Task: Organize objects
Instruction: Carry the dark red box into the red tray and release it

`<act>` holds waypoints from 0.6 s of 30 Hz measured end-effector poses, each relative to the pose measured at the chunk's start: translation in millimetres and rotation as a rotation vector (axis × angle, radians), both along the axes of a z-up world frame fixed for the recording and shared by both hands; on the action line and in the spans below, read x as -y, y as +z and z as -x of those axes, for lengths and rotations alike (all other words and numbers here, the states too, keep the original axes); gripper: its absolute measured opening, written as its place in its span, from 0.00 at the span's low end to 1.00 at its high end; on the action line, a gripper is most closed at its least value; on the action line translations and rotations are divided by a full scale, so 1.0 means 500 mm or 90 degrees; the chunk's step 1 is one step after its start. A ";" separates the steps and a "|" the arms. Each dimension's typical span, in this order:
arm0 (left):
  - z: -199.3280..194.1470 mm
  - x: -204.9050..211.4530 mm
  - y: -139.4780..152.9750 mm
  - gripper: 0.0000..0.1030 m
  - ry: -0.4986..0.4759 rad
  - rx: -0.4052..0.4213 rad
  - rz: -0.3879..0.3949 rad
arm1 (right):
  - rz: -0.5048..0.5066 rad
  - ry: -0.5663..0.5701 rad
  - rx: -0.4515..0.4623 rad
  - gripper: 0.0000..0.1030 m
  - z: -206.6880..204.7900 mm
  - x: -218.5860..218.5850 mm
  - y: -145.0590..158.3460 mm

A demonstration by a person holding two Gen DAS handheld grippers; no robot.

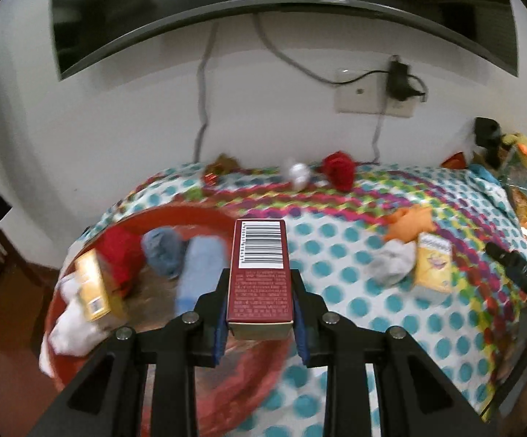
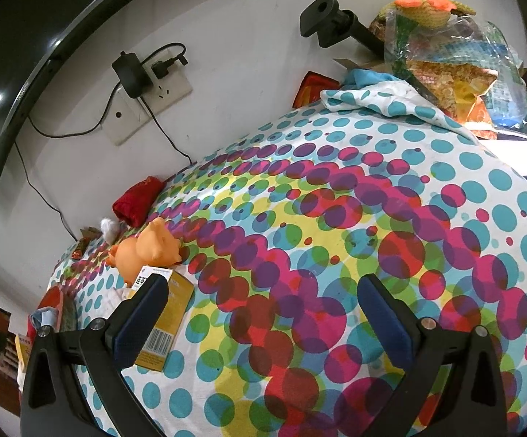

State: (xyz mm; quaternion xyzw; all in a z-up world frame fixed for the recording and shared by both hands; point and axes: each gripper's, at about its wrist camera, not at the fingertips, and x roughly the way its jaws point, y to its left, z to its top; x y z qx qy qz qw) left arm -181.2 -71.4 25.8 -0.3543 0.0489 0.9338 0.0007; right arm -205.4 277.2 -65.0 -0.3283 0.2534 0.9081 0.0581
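My left gripper [image 1: 260, 284] is shut on a dark red box [image 1: 260, 273] with a barcode on top, held above the right part of a red basin [image 1: 176, 215]. The basin holds a yellow box [image 1: 94, 287], a red cloth, blue rolled socks [image 1: 198, 266] and white socks. On the dotted cloth [image 2: 336, 218] to the right lie a yellow box [image 1: 433, 266], a white sock [image 1: 391, 262] and an orange toy pig [image 1: 409, 220]. My right gripper [image 2: 263, 291] is open and empty above the cloth; the yellow box [image 2: 165, 320] and the pig [image 2: 147, 251] lie at its left finger.
A red cloth bundle [image 1: 340, 169], a white object [image 1: 298, 174] and small items lie along the wall. A wall socket with a charger [image 1: 398, 83] and cables hang below a TV [image 1: 263, 0]. Bags and a knitted toy [image 2: 431, 7] pile up at the right.
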 end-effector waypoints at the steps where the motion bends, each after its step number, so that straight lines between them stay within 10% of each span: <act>1: -0.008 0.016 -0.002 0.28 0.007 0.000 0.001 | 0.001 0.001 0.000 1.00 0.001 0.001 0.000; 18: -0.097 0.287 -0.085 0.28 0.174 0.048 -0.038 | 0.001 0.011 0.006 1.00 0.006 0.006 -0.001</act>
